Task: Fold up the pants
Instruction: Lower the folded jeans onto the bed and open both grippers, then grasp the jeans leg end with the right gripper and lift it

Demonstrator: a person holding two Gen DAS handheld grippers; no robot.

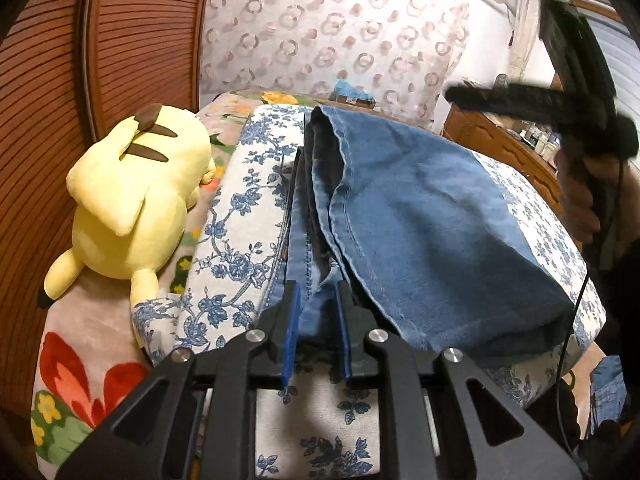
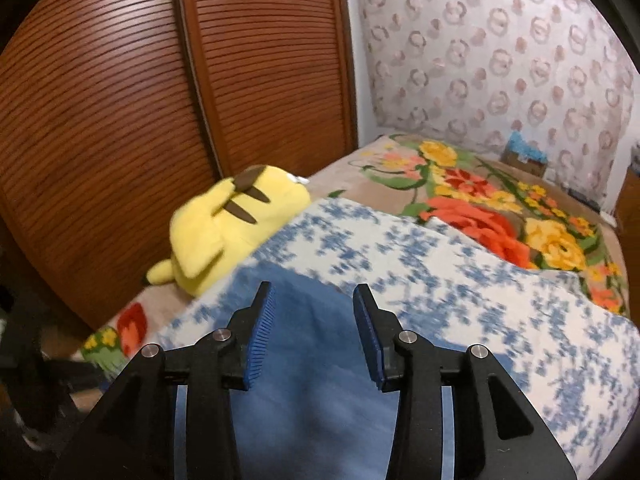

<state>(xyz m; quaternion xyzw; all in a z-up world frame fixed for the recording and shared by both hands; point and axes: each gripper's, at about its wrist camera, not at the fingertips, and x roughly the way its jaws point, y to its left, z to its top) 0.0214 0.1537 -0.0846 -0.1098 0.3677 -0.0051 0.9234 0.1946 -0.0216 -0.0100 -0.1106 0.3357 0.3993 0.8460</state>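
Blue denim pants (image 1: 420, 216) lie on a white quilt with blue flowers (image 1: 236, 216), one part doubled over the other. My left gripper (image 1: 318, 292) is nearly closed on a fold of the denim at the near edge, cloth between its blue pads. My right gripper (image 2: 314, 300) is open and empty, held above the pants (image 2: 304, 360); its view is blurred. It also shows in the left wrist view (image 1: 520, 100), raised at the right, above the pants.
A yellow plush toy (image 1: 136, 200) lies left of the quilt, also seen in the right wrist view (image 2: 224, 232). A flowered blanket (image 2: 500, 208) covers the bed. Slatted wooden doors (image 2: 160, 100) stand left. A patterned curtain (image 1: 340, 28) hangs behind. A wooden cabinet (image 1: 508, 148) stands at the right.
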